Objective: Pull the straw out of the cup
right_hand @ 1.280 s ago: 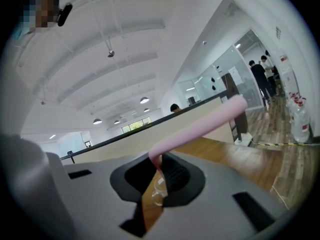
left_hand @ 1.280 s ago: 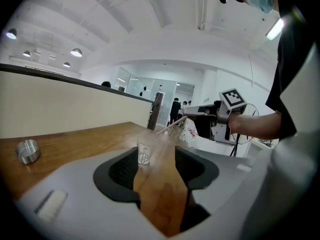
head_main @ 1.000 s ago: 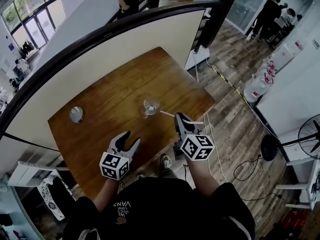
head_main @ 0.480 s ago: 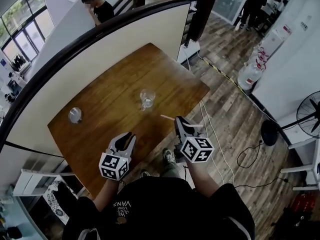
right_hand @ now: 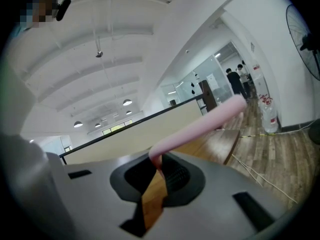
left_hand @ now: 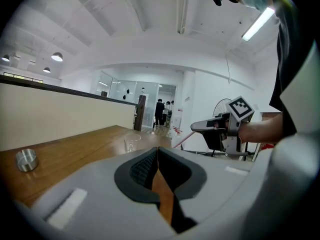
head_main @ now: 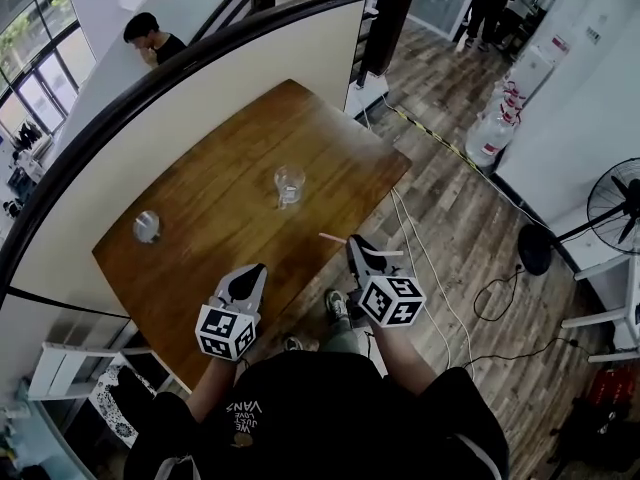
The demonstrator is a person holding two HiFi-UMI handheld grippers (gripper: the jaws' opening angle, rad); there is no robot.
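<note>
**Right claw.** The right claw [right_hand: 156, 163] is closed on the straw [right_hand: 200, 124]. Its jaws pinch one end of the pink tube, and the rest of the straw sticks forward and up, out past the claw tips. In the head view this claw [head_main: 353, 245] hangs at the near edge of the surface [head_main: 220, 168], close to its right corner. The free end of the straw [head_main: 334, 237] points back over the wood.

**Left claw.** The left claw [left_hand: 158, 153] is closed, pad against pad, with nothing between the jaws. It hovers over the near edge of the surface, well apart from the straw and the cup [left_hand: 131, 143].

**Cup.** The clear cup [head_main: 289, 184] stands upright near the middle of the surface, well in from every edge. Nothing is in it that the views show. Neither claw touches or steadies it.

**Other items.** A small metal tin [head_main: 147, 227] sits near the left corner of the surface and is not involved.

**Progress.** The straw is fully clear of the cup rim and well apart from it, so the pull-out itself is judged complete. The task names no place for the straw. At most, what is left is to lay it on the surface and let go. The cup looks undisturbed.
</note>
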